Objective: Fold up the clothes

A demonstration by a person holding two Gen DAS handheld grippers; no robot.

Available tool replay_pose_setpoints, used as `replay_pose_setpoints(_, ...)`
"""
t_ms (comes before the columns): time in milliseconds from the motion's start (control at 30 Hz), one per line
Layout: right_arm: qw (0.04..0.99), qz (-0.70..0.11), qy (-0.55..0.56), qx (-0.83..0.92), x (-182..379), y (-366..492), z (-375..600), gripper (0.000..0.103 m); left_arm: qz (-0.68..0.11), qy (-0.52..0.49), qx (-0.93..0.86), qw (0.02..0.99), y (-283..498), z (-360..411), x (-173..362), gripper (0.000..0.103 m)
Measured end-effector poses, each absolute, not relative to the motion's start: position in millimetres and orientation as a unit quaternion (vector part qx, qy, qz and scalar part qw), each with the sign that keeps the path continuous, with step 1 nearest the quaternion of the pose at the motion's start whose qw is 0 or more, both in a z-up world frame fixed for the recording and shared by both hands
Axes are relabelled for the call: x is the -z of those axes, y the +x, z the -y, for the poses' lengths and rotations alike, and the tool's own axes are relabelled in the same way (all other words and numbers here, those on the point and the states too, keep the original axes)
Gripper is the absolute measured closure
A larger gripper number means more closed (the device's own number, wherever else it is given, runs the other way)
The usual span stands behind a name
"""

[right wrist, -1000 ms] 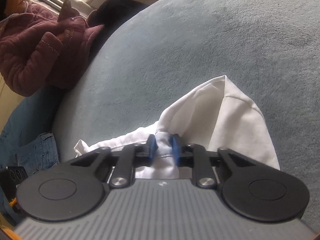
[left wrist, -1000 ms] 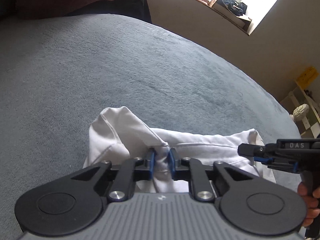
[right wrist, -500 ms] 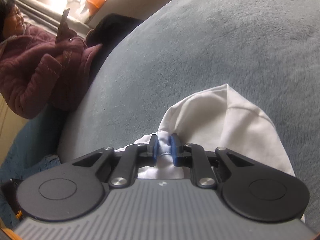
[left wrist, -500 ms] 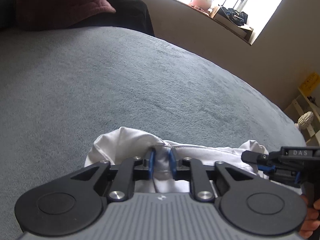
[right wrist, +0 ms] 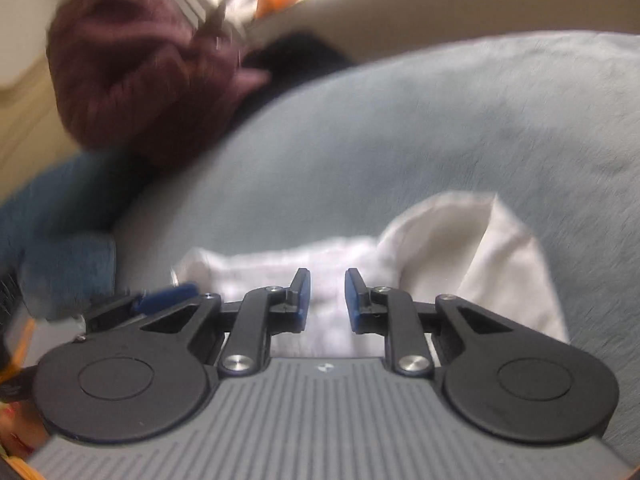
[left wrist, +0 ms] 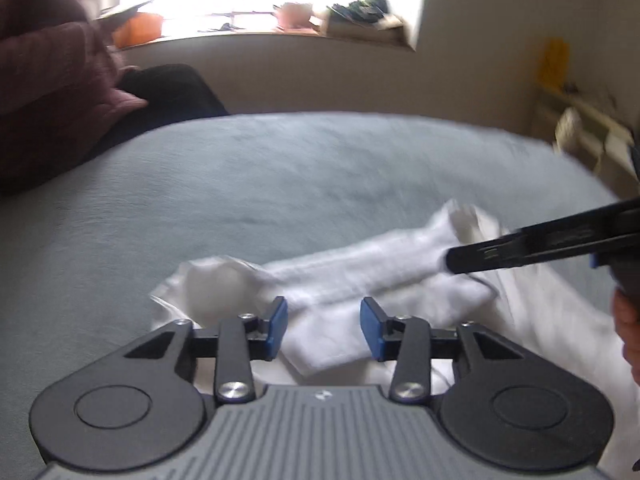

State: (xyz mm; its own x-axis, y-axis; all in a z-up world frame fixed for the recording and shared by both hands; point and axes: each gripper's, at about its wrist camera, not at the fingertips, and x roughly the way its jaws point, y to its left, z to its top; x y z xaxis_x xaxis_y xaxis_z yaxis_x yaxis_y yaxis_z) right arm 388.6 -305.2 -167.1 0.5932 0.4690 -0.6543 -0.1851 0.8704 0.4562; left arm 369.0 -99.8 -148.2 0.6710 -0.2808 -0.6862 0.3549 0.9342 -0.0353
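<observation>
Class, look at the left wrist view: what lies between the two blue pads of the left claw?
In the left wrist view, a folded band of the white garment lies between the opening jaws of the left claw; the pads do not press on it.

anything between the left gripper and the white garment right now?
Nothing visible. The white garment lies on the grey-blue blanket directly ahead of the left gripper, whose jaws are opening and no longer pinch the cloth. The right gripper reaches in from the side over the garment's far end, clear of the left gripper's path.
</observation>
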Motion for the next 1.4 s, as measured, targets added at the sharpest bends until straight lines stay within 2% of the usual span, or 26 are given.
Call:
replay_pose_setpoints(100,0.867,-0.438,0.159,-0.176,190.6,390.9,300.1,0.090,-0.378,0.092,0.160,0.907,370.4,112.4,168.2,0.061)
replay_pose_setpoints(300,0.875,-0.422,0.156,-0.179,167.5,386.1,302.9,0.087,-0.344,0.069,0.186,0.918,356.3,101.0,146.5,0.061)
replay_pose_setpoints(333,0.881,-0.409,0.150,-0.182,161.7,383.7,302.8,0.087,-0.328,0.073,0.194,0.922,353.4,103.3,140.2,0.059)
replay_pose_setpoints(433,0.896,-0.385,0.137,-0.174,154.9,387.9,298.6,0.087,-0.299,0.102,0.197,0.928,357.7,119.2,132.2,0.045)
replay_pose_setpoints(567,0.903,-0.381,0.146,-0.135,167.4,405.9,300.8,0.087,-0.320,0.121,0.154,0.927,385.4,128.2,150.0,0.043)
replay_pose_setpoints(733,0.887,-0.397,0.216,-0.092,195.6,416.1,323.1,0.092,-0.356,0.062,0.128,0.923,402.8,104.0,174.1,0.037)
replay_pose_setpoints(867,0.872,-0.393,0.276,-0.094,197.5,418.5,339.4,0.091,-0.358,0.050,0.123,0.924,400.3,98.9,165.9,0.033)
replay_pose_setpoints(900,0.869,-0.389,0.291,-0.096,193.3,418.3,343.7,0.088,-0.358,0.038,0.125,0.925,399.4,94.9,160.4,0.033)
replay_pose_setpoints(1000,0.869,-0.352,0.333,-0.098,177.5,415.4,364.1,0.087,-0.335,0.000,0.128,0.933,394.7,78.8,143.4,0.030)
replay_pose_setpoints(1100,0.867,-0.343,0.350,-0.085,174.1,422.8,378.7,0.087,-0.333,-0.027,0.097,0.937,403.3,65.0,139.7,0.026)
replay_pose_setpoints(1267,0.849,-0.370,0.373,-0.055,197.2,442.7,391.7,0.087,-0.394,-0.071,0.041,0.916,426.4,48.0,168.9,0.026)
replay_pose_setpoints(1400,0.840,-0.383,0.382,-0.039,213.6,445.3,396.7,0.093,-0.381,-0.058,0.038,0.922,422.2,53.2,169.1,0.022)
